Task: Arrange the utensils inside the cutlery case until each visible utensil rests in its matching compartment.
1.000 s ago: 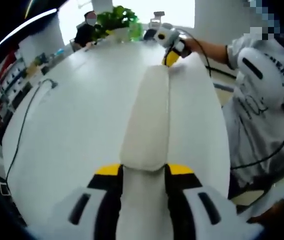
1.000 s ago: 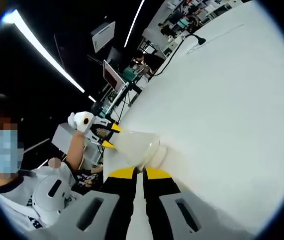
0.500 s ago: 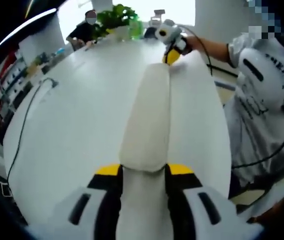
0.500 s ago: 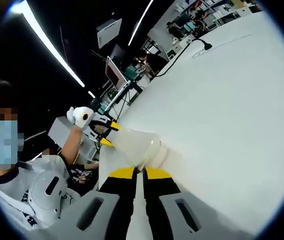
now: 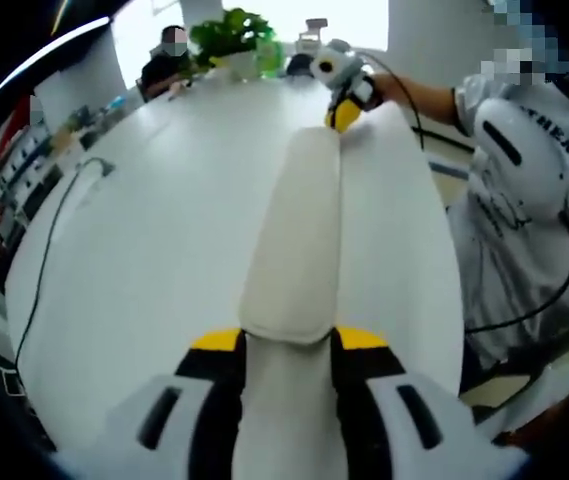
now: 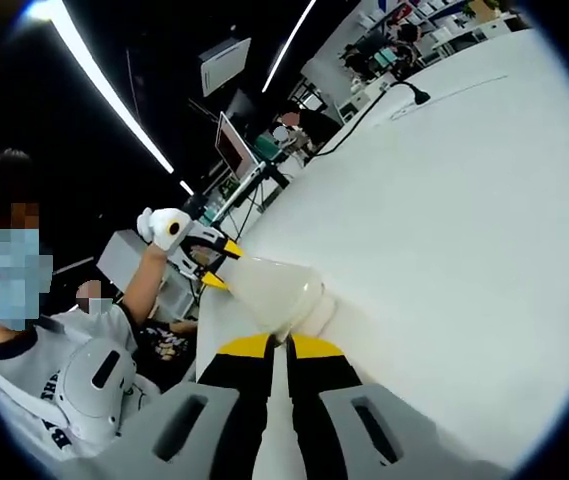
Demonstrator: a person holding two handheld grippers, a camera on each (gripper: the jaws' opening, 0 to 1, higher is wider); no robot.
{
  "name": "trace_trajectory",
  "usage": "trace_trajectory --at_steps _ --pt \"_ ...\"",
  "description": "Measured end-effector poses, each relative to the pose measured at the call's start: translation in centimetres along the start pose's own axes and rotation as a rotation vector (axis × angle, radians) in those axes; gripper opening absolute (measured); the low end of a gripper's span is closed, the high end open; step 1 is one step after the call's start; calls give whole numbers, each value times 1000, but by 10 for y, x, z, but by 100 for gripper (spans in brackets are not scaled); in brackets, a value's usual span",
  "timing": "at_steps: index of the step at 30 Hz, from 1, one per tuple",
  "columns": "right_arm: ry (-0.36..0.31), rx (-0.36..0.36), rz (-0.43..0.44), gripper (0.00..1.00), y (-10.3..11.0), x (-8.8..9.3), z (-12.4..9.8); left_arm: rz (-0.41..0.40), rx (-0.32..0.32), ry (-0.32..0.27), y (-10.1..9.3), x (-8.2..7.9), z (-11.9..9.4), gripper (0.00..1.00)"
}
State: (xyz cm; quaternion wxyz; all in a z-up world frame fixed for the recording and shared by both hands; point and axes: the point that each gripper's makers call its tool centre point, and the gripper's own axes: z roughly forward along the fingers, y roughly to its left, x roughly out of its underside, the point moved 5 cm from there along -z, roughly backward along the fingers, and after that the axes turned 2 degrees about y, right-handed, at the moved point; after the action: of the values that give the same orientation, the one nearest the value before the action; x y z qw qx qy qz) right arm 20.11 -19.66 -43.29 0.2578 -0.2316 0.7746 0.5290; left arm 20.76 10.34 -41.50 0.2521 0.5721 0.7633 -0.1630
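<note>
A long, off-white cutlery case [image 5: 299, 235] lies lengthwise over the white table [image 5: 164, 230], its lid closed, so no utensils show. My left gripper [image 5: 289, 335] is shut on its near end. At the far end my right gripper [image 5: 345, 100] grips it, held by a person's hand. In the right gripper view the same case [image 6: 274, 292] looks short and foreshortened, with my right gripper [image 6: 286, 342] shut on this end. Beyond it, the left gripper [image 6: 209, 262] holds the other end.
A black cable [image 5: 49, 240] runs across the table's left side and ends at a small plug [image 6: 416, 95]. A green plant [image 5: 229, 35] and a seated person [image 5: 169, 60] are at the far end. The person holding the grippers [image 5: 524, 190] stands along the right edge.
Both grippers keep their hold on the case. The right gripper view has shifted slightly; the case has not visibly moved on the table.
</note>
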Motion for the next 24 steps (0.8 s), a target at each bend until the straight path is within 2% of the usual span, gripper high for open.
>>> trace_trajectory --at_steps 5,10,13,24 --pt "-17 -2 -10 4 -2 -4 -2 -9 9 -6 3 -3 -4 35" --pt "-6 4 -37 3 -1 -4 0 2 11 5 2 -2 -5 35" --pt "-2 2 -37 3 1 -3 1 17 13 30 2 1 0 35" --pt "-30 -16 -6 3 4 1 0 31 -1 45 3 1 3 36"
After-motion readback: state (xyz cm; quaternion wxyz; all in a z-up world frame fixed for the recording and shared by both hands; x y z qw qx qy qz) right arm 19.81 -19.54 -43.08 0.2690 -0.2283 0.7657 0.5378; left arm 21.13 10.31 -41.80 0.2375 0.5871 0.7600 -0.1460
